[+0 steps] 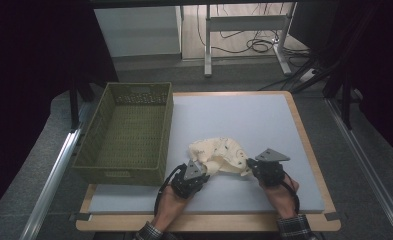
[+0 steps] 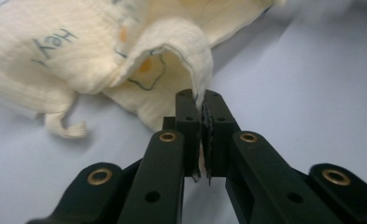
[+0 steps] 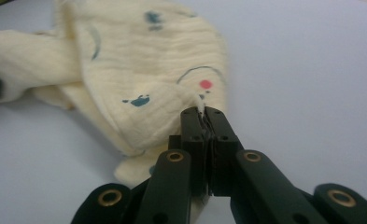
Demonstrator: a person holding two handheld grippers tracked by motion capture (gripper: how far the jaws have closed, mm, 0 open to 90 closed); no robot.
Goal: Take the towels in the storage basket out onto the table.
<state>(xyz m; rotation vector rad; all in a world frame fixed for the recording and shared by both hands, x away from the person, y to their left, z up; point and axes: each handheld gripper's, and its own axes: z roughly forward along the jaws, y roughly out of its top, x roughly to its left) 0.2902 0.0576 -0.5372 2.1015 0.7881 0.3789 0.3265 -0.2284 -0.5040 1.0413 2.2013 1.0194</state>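
At the near edge of the table, two forearms in plaid cuffs come up from the bottom of the high view, each hand wrapped around a black two-jaw gripper. The left gripper (image 1: pixel 198 172) has its jaws pressed together on a folded edge of a crumpled cream muslin cloth printed with small coloured motifs (image 1: pixel 220 155); in the left gripper view that edge drapes down in an arch and runs straight into the seam between the pads (image 2: pixel 201 122). The right gripper (image 1: pixel 251 165), which carries a grey three-cornered plate on top, is likewise clamped on the cloth: in the right gripper view a small pinch of fabric stands up between its closed tips (image 3: pixel 202 117), beside a red dot and a dark curved line printed on the weave. The cloth lies bunched on the pale grey mat (image 1: pixel 264 120) between the two grippers, towards the near middle of the table, with its bulk just beyond the jaws. Farther back and to the left, an olive-green woven rectangular basket (image 1: pixel 96 142) sits on the table's left side, well apart from the cloth. Beyond the table's far edge stand a white metal frame (image 1: pixel 244 25) and loose black cables on the floor (image 1: pixel 254 45).
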